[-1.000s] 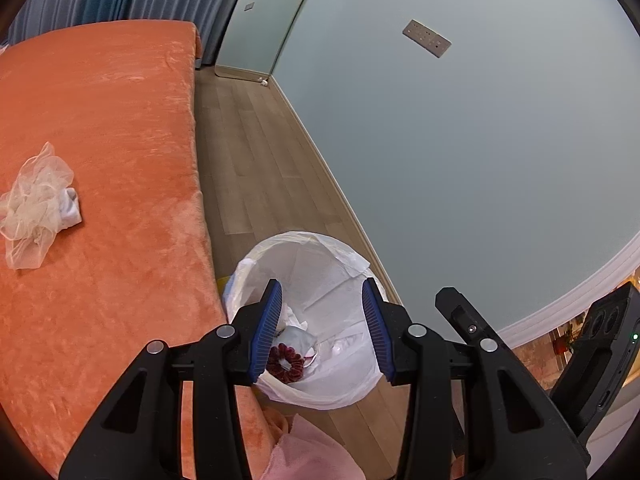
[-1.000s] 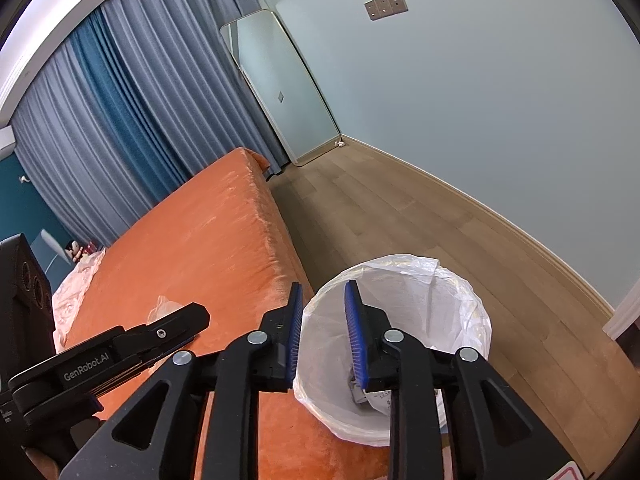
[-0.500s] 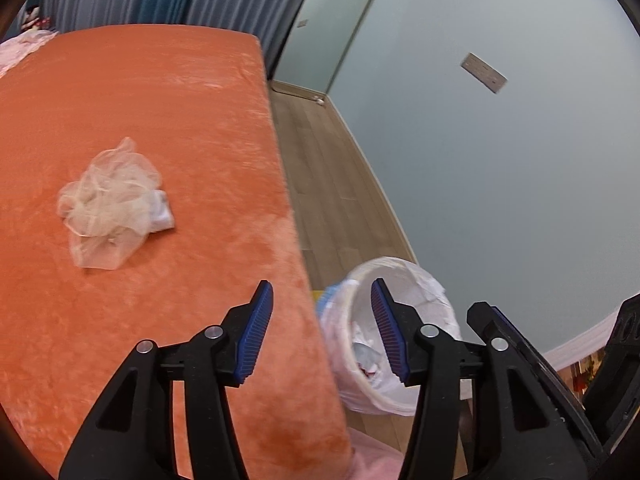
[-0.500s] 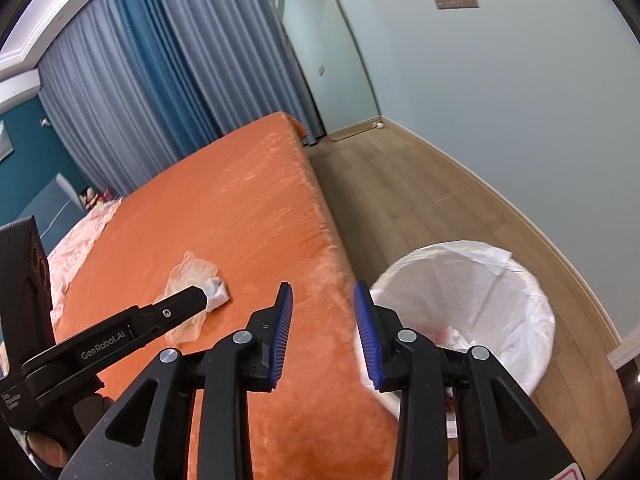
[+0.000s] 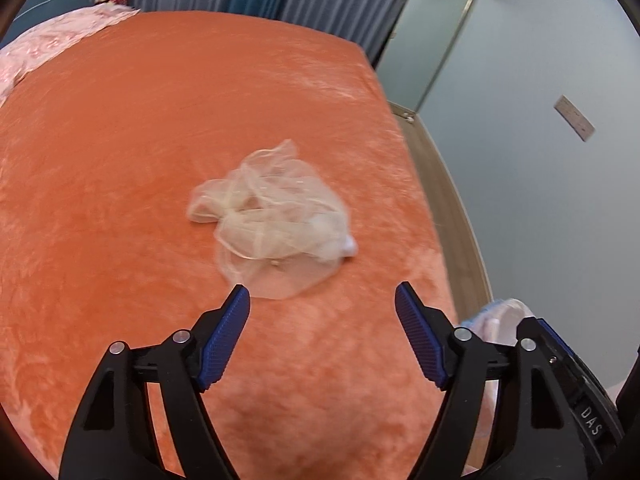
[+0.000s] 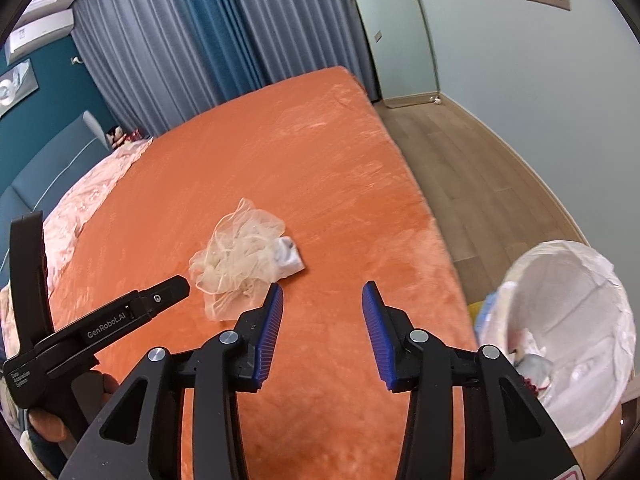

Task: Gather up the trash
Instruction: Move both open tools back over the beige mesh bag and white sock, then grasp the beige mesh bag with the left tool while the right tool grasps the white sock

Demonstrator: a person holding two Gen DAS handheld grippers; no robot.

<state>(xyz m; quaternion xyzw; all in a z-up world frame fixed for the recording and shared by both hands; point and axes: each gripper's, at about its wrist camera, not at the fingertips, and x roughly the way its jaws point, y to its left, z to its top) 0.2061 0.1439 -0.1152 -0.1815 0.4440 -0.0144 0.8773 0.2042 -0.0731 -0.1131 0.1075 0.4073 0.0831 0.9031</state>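
Note:
A crumpled cream mesh net (image 5: 272, 216) with a small white wad (image 6: 289, 258) tucked at its right side lies on the orange bedspread (image 5: 120, 160). My left gripper (image 5: 322, 300) hovers just short of the net, its jaws opening wide with nothing between them. My right gripper (image 6: 322, 294) hangs over the bedspread to the right of the net (image 6: 240, 256), jaws also opening and empty. The left gripper's body (image 6: 120, 316) shows at the left of the right wrist view. A bin lined with a white bag (image 6: 568, 336) stands on the floor beside the bed.
Trash lies inside the bin, including something white and something dark red. A pink quilt (image 6: 92, 196) covers the far left of the bed. Wooden floor (image 6: 472, 168) runs between bed and pale wall. Blue-grey curtains (image 6: 192, 48) and a leaning mirror (image 6: 396, 28) stand behind.
Both grippers swung left from above the bin to over the bed, and both have opened wider. The mesh net now lies directly ahead of the left gripper.

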